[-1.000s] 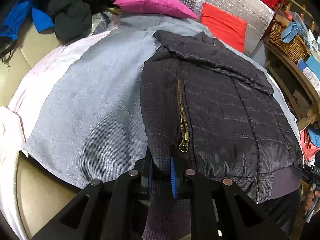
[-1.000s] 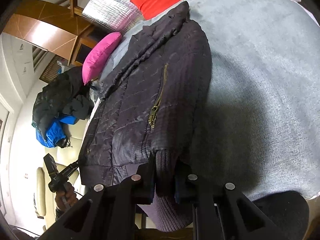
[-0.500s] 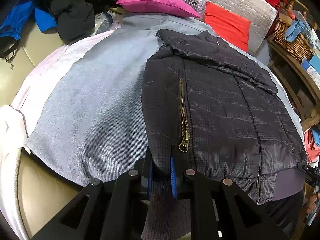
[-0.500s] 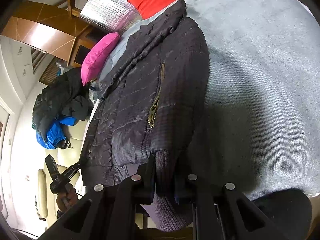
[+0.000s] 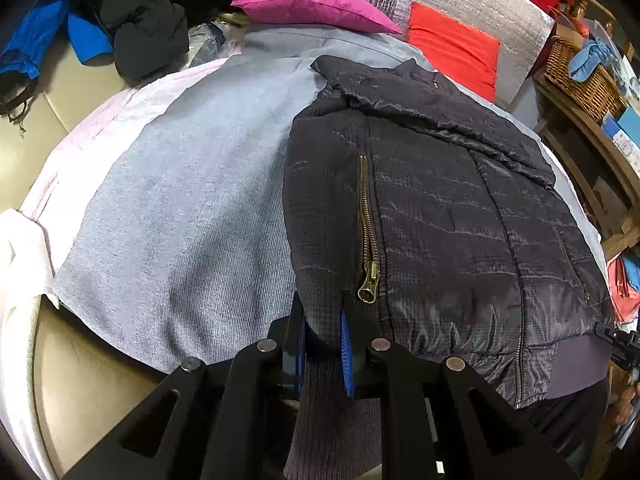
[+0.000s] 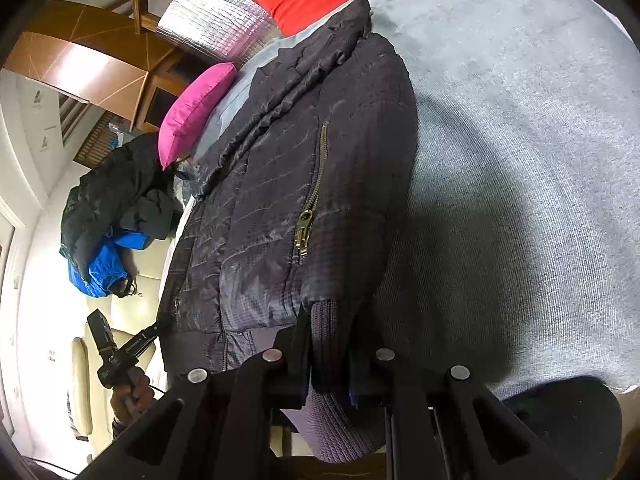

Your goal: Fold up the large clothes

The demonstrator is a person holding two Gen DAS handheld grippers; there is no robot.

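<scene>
Jacket: a dark quilted puffer jacket (image 5: 440, 208) lies flat on the grey knit blanket (image 5: 192, 208), its collar toward the pink cushion (image 5: 312, 0) and red cushion (image 5: 456, 48), its ribbed hem (image 6: 340, 412) hanging over the near edge.
Left gripper: the left gripper (image 5: 323, 344) is clenched on the hem corner just below the brass pocket zipper (image 5: 370, 248); dark fabric fills the gap between its blue pads.
Right gripper: the right gripper (image 6: 330, 356) is likewise clenched on ribbed knit at the opposite hem corner, just below that side's zipper pull (image 6: 303, 234).
Change over the last second: almost none. The jacket sits a touch lower and more spread in both views, but both grips, the creases and the collar are the same; the hands are steady.
Meaning for the task: the garment looks laid out and squared, with both bottom corners secured. This reads as the pause before a fold, probably carrying the hem up toward the collar.
Risk: slick shell fabric may slide on the blanket if only one side lifts.
Surroundings: a heap of dark and blue clothes (image 5: 80, 28) lies beyond the blanket.
</scene>
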